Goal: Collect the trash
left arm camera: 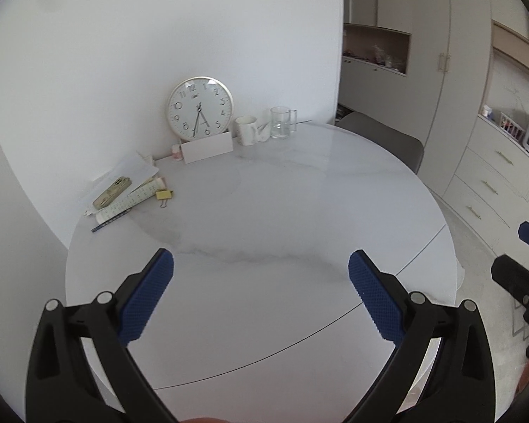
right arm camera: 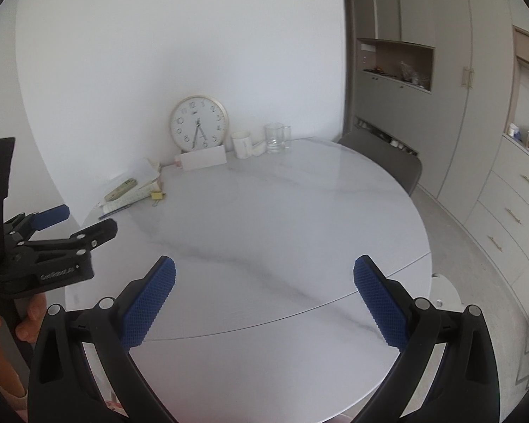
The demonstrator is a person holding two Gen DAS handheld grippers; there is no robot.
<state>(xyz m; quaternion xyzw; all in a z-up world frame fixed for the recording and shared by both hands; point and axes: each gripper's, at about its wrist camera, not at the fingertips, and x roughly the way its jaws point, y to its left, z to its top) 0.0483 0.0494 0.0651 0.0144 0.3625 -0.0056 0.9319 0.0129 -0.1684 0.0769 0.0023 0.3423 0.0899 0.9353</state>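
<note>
We hold the left gripper [left arm camera: 261, 264] and the right gripper [right arm camera: 264, 269] wide open, empty, above the white table [left arm camera: 282, 194].

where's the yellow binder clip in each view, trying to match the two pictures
Left wrist view: the yellow binder clip lies left of centre on the table, at the right end of the paper pile.
Right wrist view: it is again left of centre, smaller, beside the same pile.
Shared landmark: the wall clock leaning at the back, up and to the right of the clip in both views.
</note>
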